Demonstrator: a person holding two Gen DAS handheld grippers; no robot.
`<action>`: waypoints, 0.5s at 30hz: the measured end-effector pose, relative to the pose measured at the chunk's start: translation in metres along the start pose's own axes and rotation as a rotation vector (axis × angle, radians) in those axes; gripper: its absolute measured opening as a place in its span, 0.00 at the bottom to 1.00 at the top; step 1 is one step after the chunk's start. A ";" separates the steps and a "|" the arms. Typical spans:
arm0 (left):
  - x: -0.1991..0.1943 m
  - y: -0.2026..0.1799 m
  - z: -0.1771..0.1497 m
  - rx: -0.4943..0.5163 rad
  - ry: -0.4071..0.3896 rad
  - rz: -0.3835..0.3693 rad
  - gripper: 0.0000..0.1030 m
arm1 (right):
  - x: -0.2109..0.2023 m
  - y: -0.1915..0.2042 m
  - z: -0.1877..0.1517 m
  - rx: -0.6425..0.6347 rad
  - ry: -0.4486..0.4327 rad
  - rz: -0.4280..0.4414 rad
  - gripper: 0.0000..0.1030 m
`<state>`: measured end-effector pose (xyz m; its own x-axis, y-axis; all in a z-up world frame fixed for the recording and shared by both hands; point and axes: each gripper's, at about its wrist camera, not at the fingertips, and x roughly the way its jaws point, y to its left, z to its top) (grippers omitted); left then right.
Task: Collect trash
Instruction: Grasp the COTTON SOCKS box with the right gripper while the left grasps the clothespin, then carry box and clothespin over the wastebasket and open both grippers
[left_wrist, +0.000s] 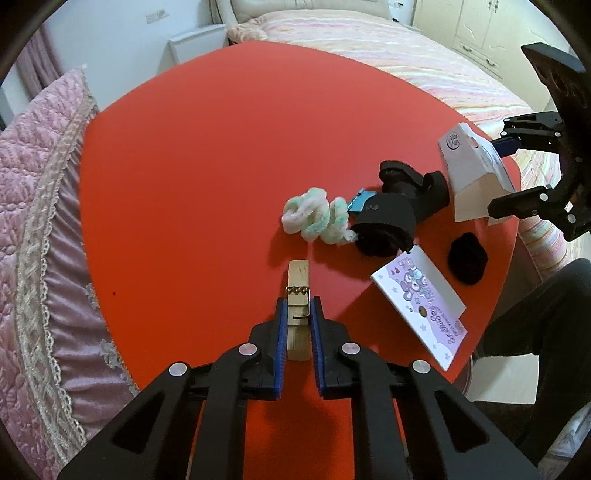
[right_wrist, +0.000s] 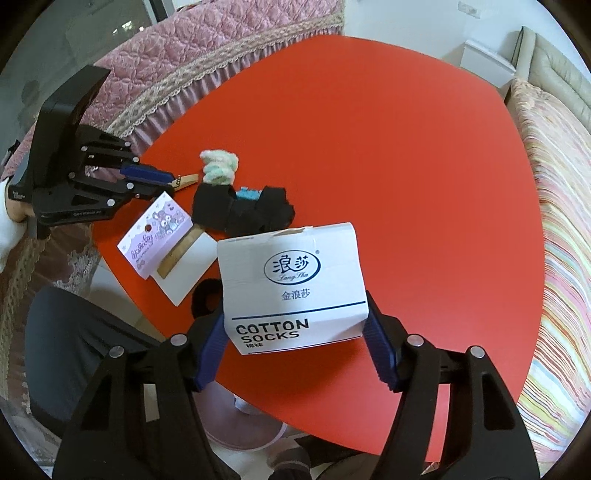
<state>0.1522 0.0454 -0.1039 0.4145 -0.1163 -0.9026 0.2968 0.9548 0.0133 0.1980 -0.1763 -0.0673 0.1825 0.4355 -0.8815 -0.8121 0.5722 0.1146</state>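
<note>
My left gripper (left_wrist: 298, 304) is shut on a wooden clothespin (left_wrist: 298, 284) just above the red table (left_wrist: 203, 166); it also shows in the right wrist view (right_wrist: 184, 180). My right gripper (right_wrist: 295, 314) is shut on a white cardboard "COTTON SOCKS" box (right_wrist: 291, 284), held off the table; the box also shows in the left wrist view (left_wrist: 472, 173). A purple printed card (left_wrist: 421, 306) lies at the table's near edge, also in the right wrist view (right_wrist: 162, 232).
Black socks (left_wrist: 391, 218), a fluffy green-white scrunchie (left_wrist: 314, 216), a small blue item (left_wrist: 360, 201) and a black scrunchie (left_wrist: 467, 260) lie on the table. A pink quilted cover (left_wrist: 33, 221) is left, a striped bed (left_wrist: 388, 48) behind. A pale bin (right_wrist: 251, 432) stands below the table edge.
</note>
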 end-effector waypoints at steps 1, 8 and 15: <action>-0.002 0.000 0.000 -0.005 -0.003 0.003 0.12 | -0.001 0.000 0.000 0.002 -0.003 -0.001 0.64; -0.022 -0.004 0.000 -0.045 -0.040 0.031 0.12 | -0.011 0.001 0.003 0.019 -0.039 -0.020 0.64; -0.051 -0.015 -0.006 -0.076 -0.093 0.039 0.12 | -0.028 0.002 -0.001 0.040 -0.073 -0.041 0.64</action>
<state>0.1216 0.0386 -0.0605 0.5031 -0.1001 -0.8584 0.2143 0.9767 0.0118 0.1908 -0.1882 -0.0425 0.2562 0.4597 -0.8503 -0.7807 0.6171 0.0984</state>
